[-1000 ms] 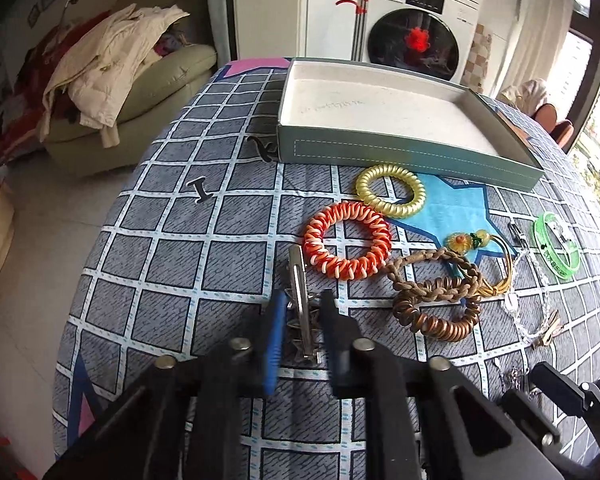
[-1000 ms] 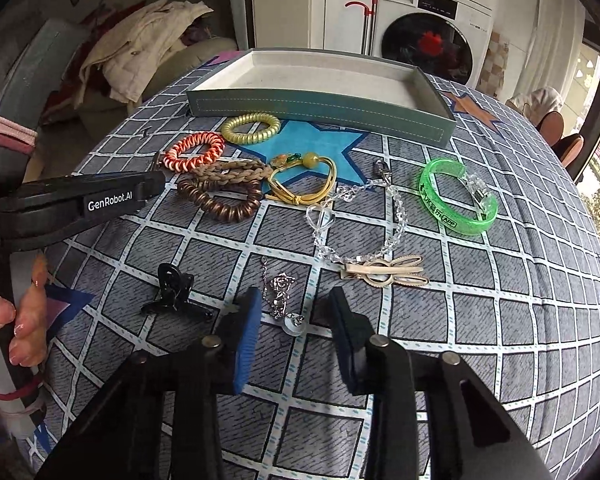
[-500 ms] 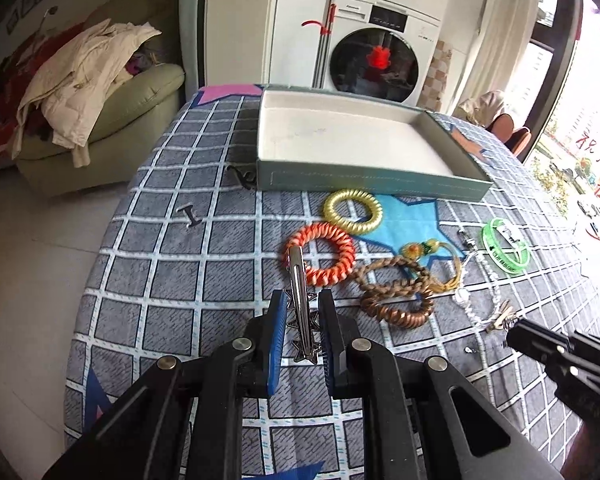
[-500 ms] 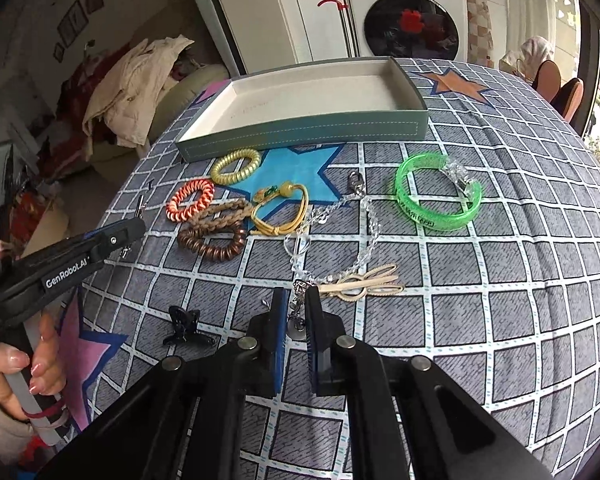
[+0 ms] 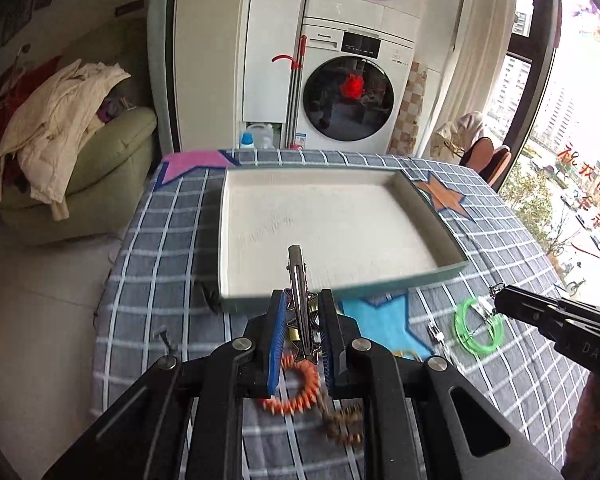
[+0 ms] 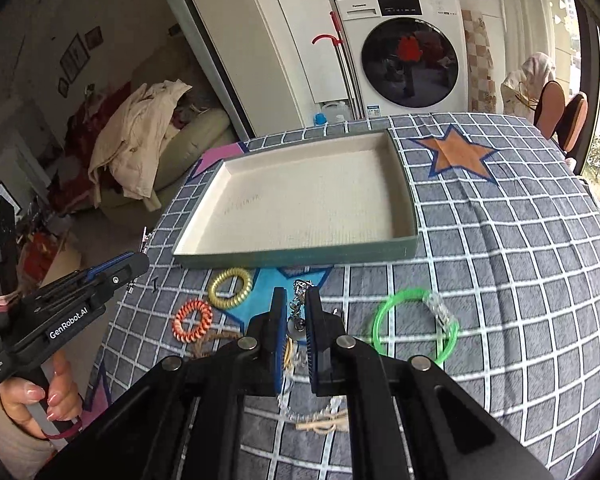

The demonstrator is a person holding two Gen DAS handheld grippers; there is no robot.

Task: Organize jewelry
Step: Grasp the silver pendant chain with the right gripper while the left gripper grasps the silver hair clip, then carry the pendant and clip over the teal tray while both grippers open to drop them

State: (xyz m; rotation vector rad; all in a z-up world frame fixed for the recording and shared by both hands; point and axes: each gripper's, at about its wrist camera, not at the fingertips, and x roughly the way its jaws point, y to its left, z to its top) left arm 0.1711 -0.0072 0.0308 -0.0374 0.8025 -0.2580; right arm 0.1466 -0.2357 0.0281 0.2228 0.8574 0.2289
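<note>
Left gripper [image 5: 300, 320], lower centre of the left wrist view: jaws clenched on a metal hair clip [image 5: 297, 280], whose tip projects upward over the near wall of the tray [image 5: 440, 272].

Right gripper [image 6: 296, 316], lower centre of the right wrist view: jaws, having just closed, grasp a silver chain [image 6: 299, 300] that hangs between the pads.

On the checked bench [image 6: 520, 260], near to far: orange coil tie [image 6: 192, 320], green bangle [image 6: 414, 326], gold coil tie [image 6: 230, 282], then the tray at mid-frame. A washing machine [image 6: 410, 52] stands beyond, at the top of the frame.
</note>
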